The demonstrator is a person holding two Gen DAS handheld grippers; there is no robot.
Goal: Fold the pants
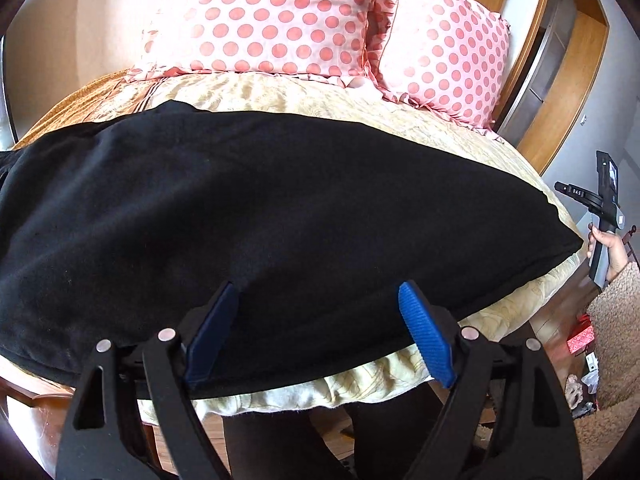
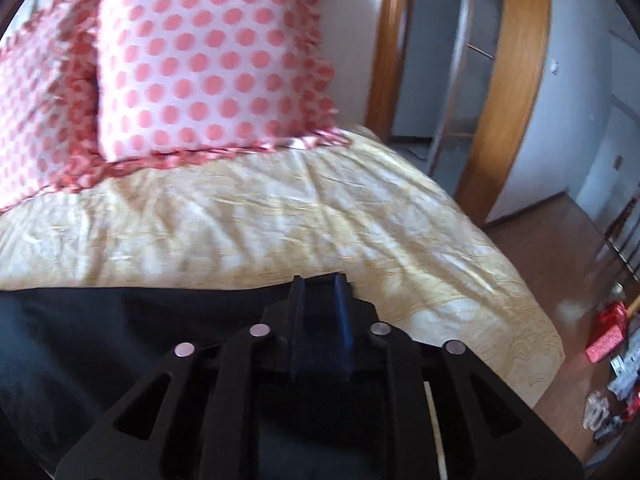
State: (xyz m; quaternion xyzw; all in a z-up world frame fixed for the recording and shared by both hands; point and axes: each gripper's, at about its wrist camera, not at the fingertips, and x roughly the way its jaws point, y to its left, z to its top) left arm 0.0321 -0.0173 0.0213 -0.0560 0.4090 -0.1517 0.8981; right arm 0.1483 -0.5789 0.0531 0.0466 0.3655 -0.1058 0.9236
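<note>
The black pants (image 1: 260,208) lie spread across the yellow bedspread (image 1: 280,92), reaching from the left edge to a hem at the right. My left gripper (image 1: 316,292) is open, its blue pads (image 1: 424,336) hovering over the near edge of the pants. In the right wrist view the pants (image 2: 100,340) fill the lower left. My right gripper (image 2: 320,284) has its pads nearly together over the pants' far edge; dark cloth seems to sit between them, though the frame is blurred. The right tool's handle and the hand on it (image 1: 604,220) show at the left view's right edge, off the bed.
Two pink polka-dot pillows (image 1: 280,20) (image 2: 208,60) lean at the head of the bed. A wooden door frame (image 2: 516,80) stands to the right. Red items and clutter (image 2: 608,336) lie on the wooden floor beside the bed. The person's dark legs (image 1: 300,440) stand at the bed's near edge.
</note>
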